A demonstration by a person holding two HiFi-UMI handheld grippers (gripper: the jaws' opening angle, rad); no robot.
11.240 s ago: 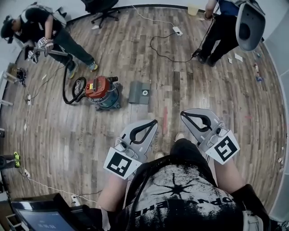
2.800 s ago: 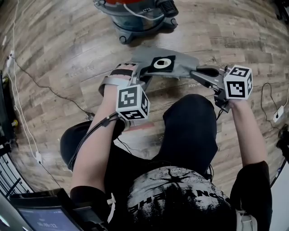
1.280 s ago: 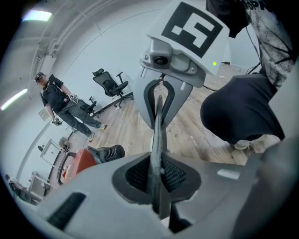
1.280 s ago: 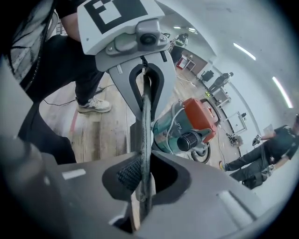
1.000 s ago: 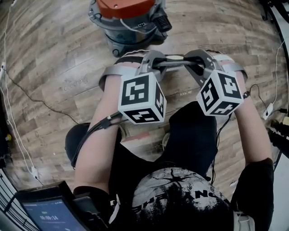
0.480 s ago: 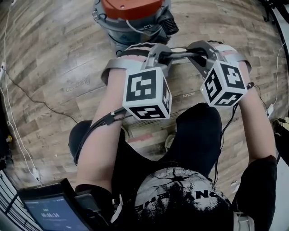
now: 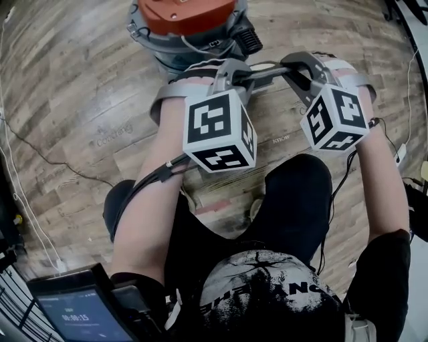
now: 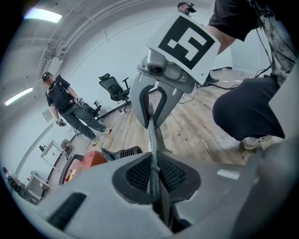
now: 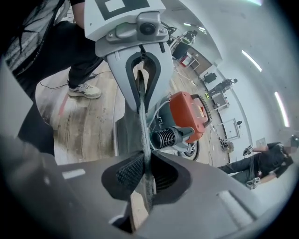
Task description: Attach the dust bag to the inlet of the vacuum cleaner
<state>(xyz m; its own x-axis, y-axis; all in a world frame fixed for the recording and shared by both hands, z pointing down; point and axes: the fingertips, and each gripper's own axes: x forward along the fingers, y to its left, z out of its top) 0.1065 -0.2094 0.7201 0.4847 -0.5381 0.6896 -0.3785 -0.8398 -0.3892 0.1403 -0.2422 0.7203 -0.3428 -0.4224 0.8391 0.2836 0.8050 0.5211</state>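
Note:
The vacuum cleaner (image 7: 184, 20) has a red lid and a grey body and stands at the top of the head view. The grey dust bag (image 7: 266, 71) hangs edge-on just in front of it, stretched between both grippers. My left gripper (image 7: 244, 72) is shut on the bag's left edge; its jaws have just been closing with the bag's edge (image 8: 154, 149) between them. My right gripper (image 7: 289, 69) is shut on the opposite edge (image 9: 141, 140). In the right gripper view the vacuum's black ribbed port (image 9: 164, 137) lies close behind the bag.
Wooden floor all round. A cable (image 7: 40, 167) trails over the floor at the left. The holder's dark-trousered knees (image 7: 294, 200) are right below the grippers. A person (image 8: 70, 109) and an office chair (image 8: 114, 88) stand far back in the room.
Both grippers have carried the bag up the picture, closer to the vacuum cleaner. The bag stays stretched between them.

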